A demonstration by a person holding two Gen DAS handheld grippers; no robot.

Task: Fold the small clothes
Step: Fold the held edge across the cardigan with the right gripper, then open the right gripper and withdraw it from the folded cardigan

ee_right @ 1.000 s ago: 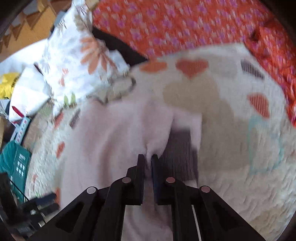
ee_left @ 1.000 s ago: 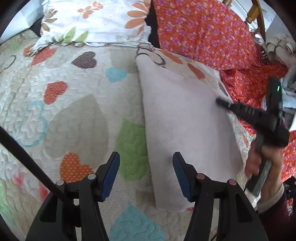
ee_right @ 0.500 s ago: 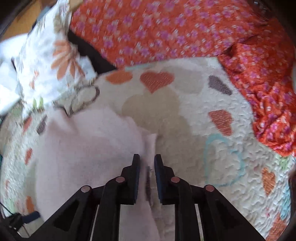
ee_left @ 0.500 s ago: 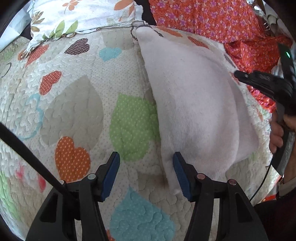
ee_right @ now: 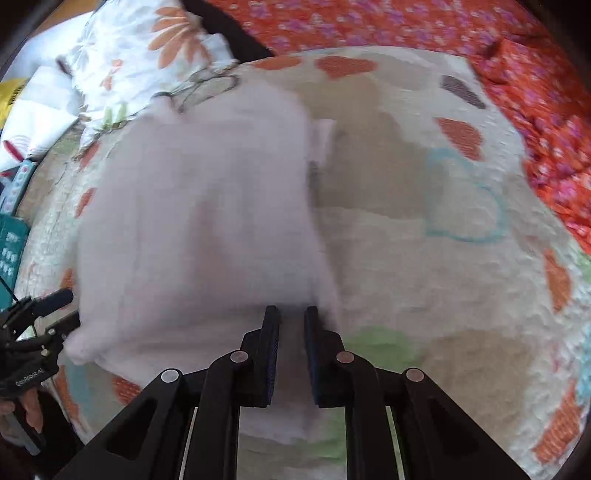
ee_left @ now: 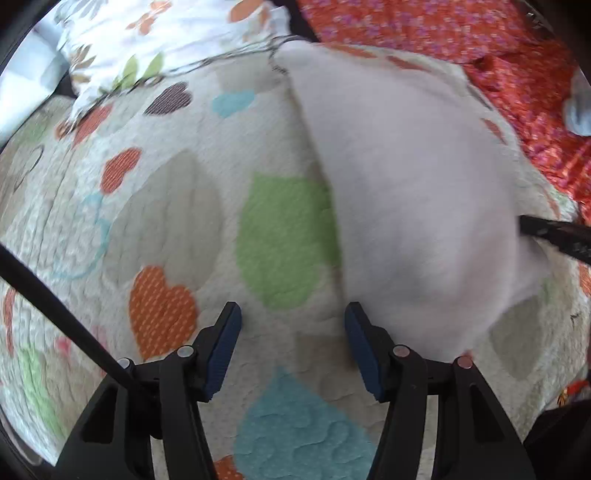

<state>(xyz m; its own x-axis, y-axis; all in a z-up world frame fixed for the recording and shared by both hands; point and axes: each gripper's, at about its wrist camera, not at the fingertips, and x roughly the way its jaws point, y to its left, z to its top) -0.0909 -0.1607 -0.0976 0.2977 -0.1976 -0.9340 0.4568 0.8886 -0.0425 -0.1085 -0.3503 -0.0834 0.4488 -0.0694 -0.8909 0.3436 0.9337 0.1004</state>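
A pale pink fleece cloth [ee_left: 413,192] lies folded lengthwise on the heart-patterned quilt [ee_left: 177,221]. My left gripper [ee_left: 291,332] is open just over the quilt. Its right pad is beside the cloth's near left corner, and only quilt shows between its fingers. In the right wrist view the cloth [ee_right: 199,206] fills the left half. My right gripper [ee_right: 291,321] hangs over the cloth's near right edge, its jaws closing to a narrow gap with cloth showing in it. One right finger [ee_left: 554,236] reaches the cloth's right edge. The left gripper [ee_right: 61,308] sits at the cloth's left corner.
A white floral pillow [ee_left: 166,37] lies at the head of the bed. An orange flowered blanket [ee_right: 406,22] is bunched along the far and right sides. A teal box [ee_right: 11,240] and white bags [ee_right: 33,110] sit off the bed's left edge. A black cable [ee_left: 55,314] crosses the left wrist view.
The right gripper let go of the lifted cloth fold, and the cloth now lies flat. It then drew back toward the near edge. The left gripper sank and tipped toward the quilt.
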